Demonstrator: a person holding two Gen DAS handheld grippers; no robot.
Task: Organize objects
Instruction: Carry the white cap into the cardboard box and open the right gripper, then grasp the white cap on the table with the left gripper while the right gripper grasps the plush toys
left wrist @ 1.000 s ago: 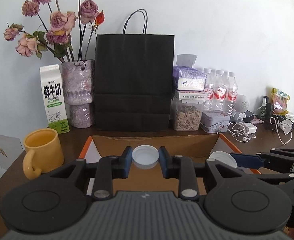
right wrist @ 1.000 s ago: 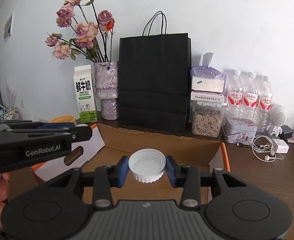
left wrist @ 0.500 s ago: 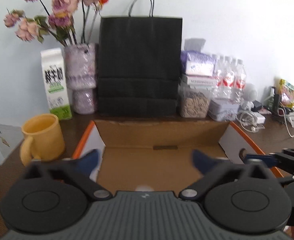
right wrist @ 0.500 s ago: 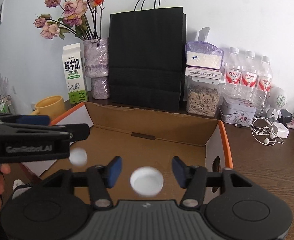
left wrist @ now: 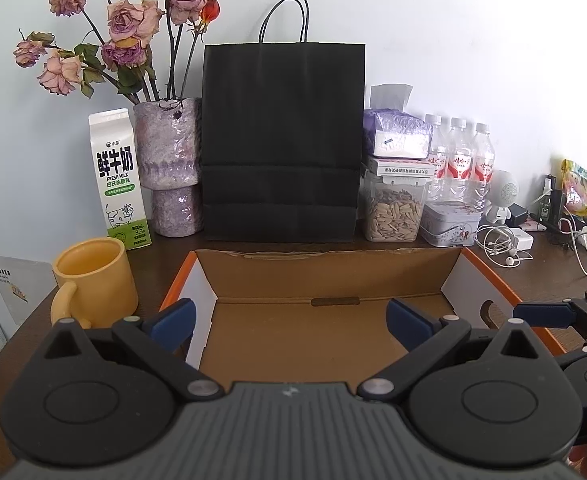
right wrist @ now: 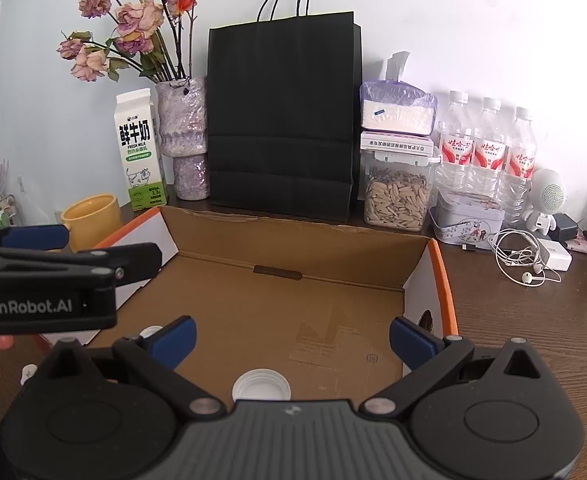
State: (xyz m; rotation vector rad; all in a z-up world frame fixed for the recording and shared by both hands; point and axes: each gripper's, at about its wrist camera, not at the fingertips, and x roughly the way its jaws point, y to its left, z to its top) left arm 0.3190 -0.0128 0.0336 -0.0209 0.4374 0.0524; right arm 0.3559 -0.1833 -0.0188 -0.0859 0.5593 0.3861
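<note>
Cap [right wrist: 261, 385] on box [right wrist: 293, 320] floor, below right tool [right wrist: 292, 338] | jaws just spread, empty

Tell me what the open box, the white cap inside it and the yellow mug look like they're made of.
Open box: corrugated cardboard, matte brown inside with a ragged top edge; white outside, orange trim. White cap: probably plastic, smooth, ribbed inside its rim. Yellow mug: looks like glazed ceramic, thick-walled with a soft sheen.

A home: dried roses [left wrist: 129, 36], milk carton [left wrist: 119, 178], mug [left wrist: 97, 276] on a desk [right wrist: 533, 312]
</note>
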